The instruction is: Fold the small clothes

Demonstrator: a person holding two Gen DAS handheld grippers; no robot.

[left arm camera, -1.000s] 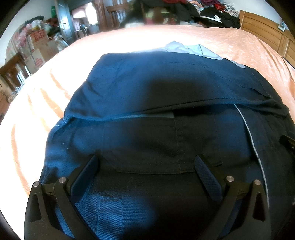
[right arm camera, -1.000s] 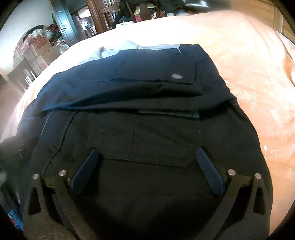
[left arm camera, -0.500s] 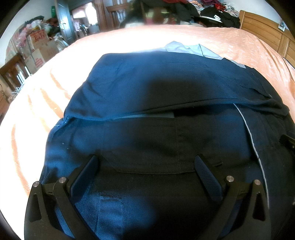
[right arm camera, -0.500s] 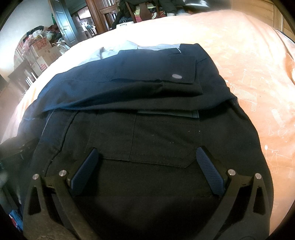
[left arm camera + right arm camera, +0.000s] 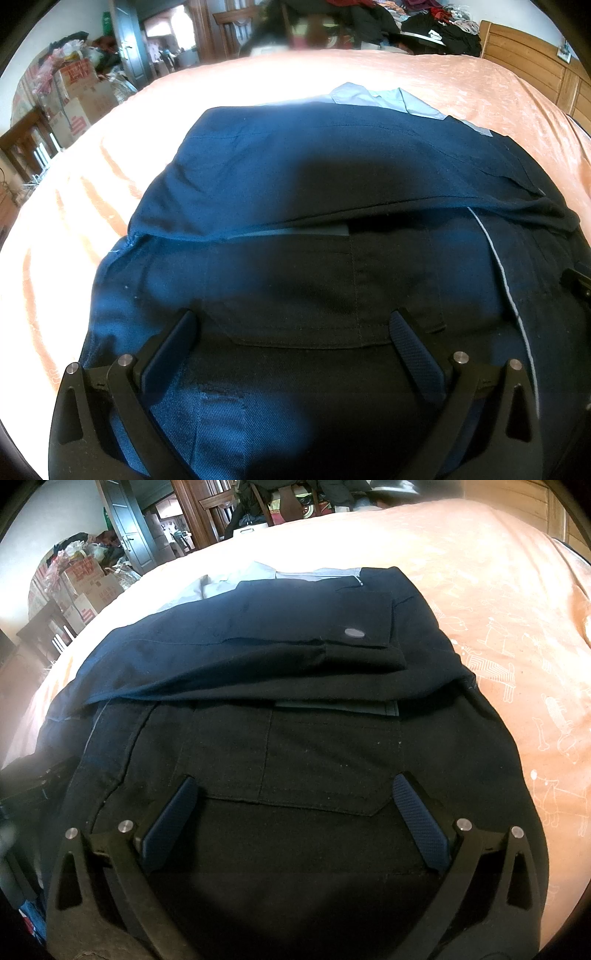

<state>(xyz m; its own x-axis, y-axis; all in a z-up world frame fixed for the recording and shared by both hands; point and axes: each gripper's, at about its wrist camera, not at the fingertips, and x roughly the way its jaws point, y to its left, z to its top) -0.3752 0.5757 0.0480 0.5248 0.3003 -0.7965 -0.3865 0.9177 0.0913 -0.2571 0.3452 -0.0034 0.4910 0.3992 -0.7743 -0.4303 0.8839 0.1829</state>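
Dark navy shorts [image 5: 332, 177] are lying partly folded on a peach bedspread [image 5: 406, 74], the far portion doubled over the near half so that a fold edge is crossing the middle of the garment. The left gripper [image 5: 293, 328] and the right gripper [image 5: 295, 794] are both hovering low over the near half, each with its jaws spread wide and holding nothing; whether the fingers are touching the cloth cannot be told. A pale blue shirt [image 5: 373, 98] is peeking out from under the far edge of the shorts. A button [image 5: 354, 632] is showing on the folded-over flap, and a patch pocket [image 5: 295, 760] is sitting between the right gripper's fingers.

The fabric is looking like a thick woven twill: soft and limp, but heavy enough to stay put once creased. The pocket seams and waistband are likely giving the firmest bite. The near corners, one per gripper, are appearing the sensible places to pinch for the next fold.
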